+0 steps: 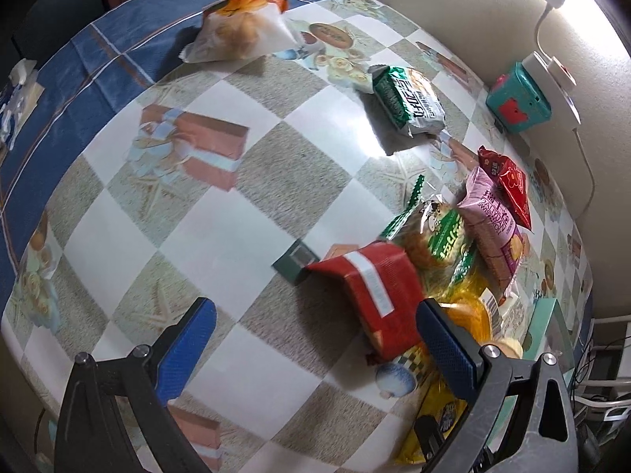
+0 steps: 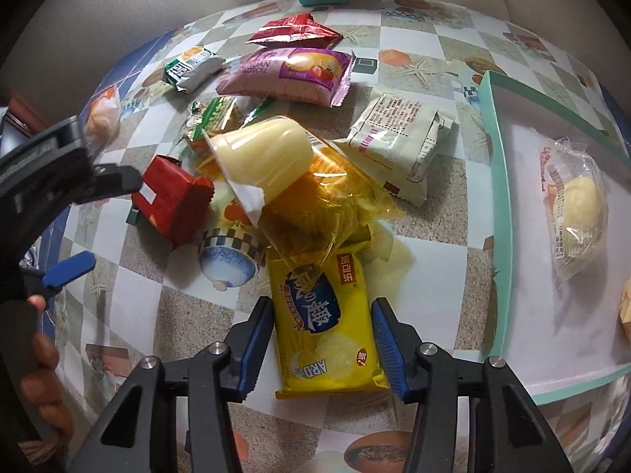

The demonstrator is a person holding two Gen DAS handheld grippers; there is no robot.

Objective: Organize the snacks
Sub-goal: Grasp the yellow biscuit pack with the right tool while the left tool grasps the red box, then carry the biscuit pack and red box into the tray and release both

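A pile of snacks lies on the checked tablecloth. In the right wrist view my right gripper [image 2: 321,339] is open, its blue pads either side of a yellow packet [image 2: 323,323], not pressing it. Beyond lie a pale pudding cup [image 2: 262,153] in yellow wrap, a red packet [image 2: 173,197], a white packet [image 2: 398,149] and a pink roll packet [image 2: 288,75]. A mint-rimmed tray [image 2: 495,213] at right holds a bagged bun [image 2: 577,213]. My left gripper [image 1: 315,351] is open and empty, its right pad beside the red packet [image 1: 378,295].
Farther out lie a green-white packet [image 1: 410,102] and an orange-white bag [image 1: 240,31]. A teal box [image 1: 516,98] and a white power strip [image 1: 556,82] stand by the wall. The blue cloth border [image 1: 98,59] runs along the table's far left edge.
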